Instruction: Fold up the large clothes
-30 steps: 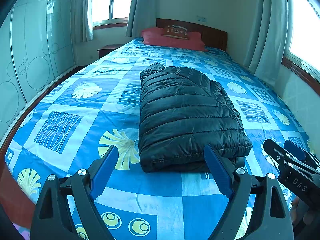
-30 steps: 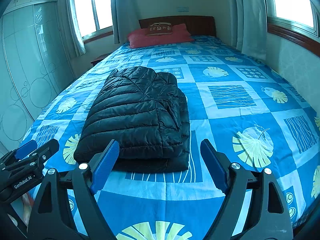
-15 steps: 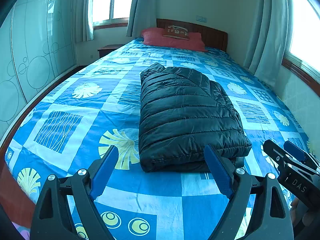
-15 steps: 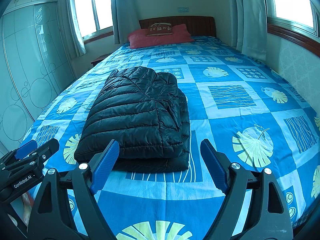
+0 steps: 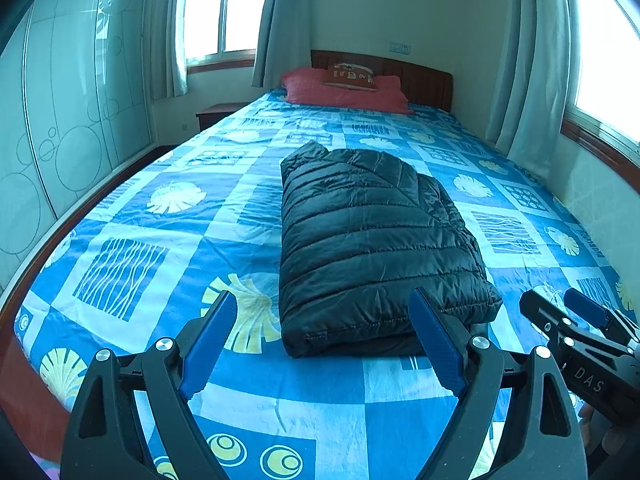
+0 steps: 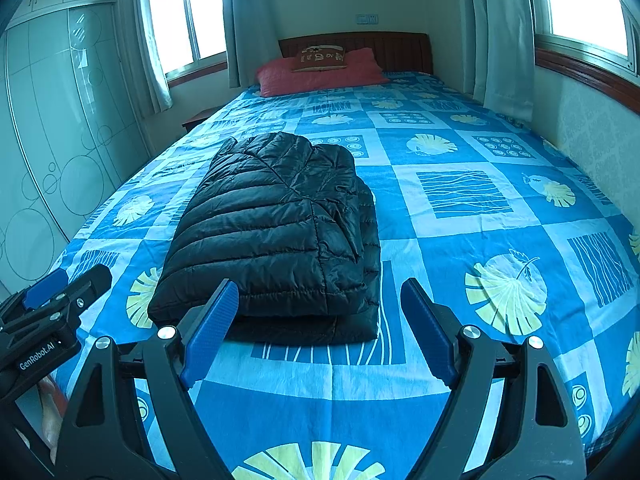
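L gripper (image 5: 324, 344) and R gripper (image 6: 318, 330): jaws wide apart, nothing between, both above near end of bed (image 5: 312, 424). Black puffer jacket (image 5: 368, 244) lies folded on bedspread just beyond the tips, not touching them. Far end: red pillow (image 5: 344, 92), headboard (image 5: 424, 80).

hidden: jacket (image 5: 372, 240) underside | cut off: nightstand (image 6: 198, 118) | unreadable: cushion (image 5: 351, 76) lettering

Black quilted jacket (image 5: 372, 248) on blue leaf-patterned bedspread (image 5: 168, 240); red pillow (image 5: 344, 92).
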Tool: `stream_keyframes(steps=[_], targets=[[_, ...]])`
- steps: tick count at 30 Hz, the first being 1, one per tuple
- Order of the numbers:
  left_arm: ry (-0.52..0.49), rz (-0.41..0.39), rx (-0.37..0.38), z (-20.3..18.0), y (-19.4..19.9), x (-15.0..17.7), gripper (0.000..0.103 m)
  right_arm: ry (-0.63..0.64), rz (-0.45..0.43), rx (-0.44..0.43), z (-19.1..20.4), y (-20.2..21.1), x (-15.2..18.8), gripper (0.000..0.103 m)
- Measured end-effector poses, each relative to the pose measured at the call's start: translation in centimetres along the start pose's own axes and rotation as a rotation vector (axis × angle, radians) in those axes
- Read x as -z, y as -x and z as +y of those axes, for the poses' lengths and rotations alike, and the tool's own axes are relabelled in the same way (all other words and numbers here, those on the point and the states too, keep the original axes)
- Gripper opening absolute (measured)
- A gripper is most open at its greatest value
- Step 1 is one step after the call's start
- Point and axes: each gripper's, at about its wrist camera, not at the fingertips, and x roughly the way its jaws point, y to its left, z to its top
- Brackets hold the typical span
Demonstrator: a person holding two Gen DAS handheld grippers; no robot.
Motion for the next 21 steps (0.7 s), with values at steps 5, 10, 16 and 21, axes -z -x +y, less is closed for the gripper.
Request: stream_keyframes(steps=[5,10,16,21], targets=[[-0.007,-0.014,0.000,-0.2,0.3,-0.4,0.086,0.000,-0.003,0.001,0.0,-0.1,0.0,0.083],[0.001,-0.023,0.001,-0.2,0.2,-0.6,0.086,0.000,0.000,-0.001,0.0,-0.2,0.0,0.083],[0.046,0.028,0.012,0.4,-0.8,0.1,0.090,-0.005,0.001,-0.010,-0.2,-0.6,0.1,0.083],[0.010,0.013,-0.034,0.4,-1.8,0.2,0.090,-0.015,0.006,-0.006,-0.8,-1.0,0.1,0.083]])
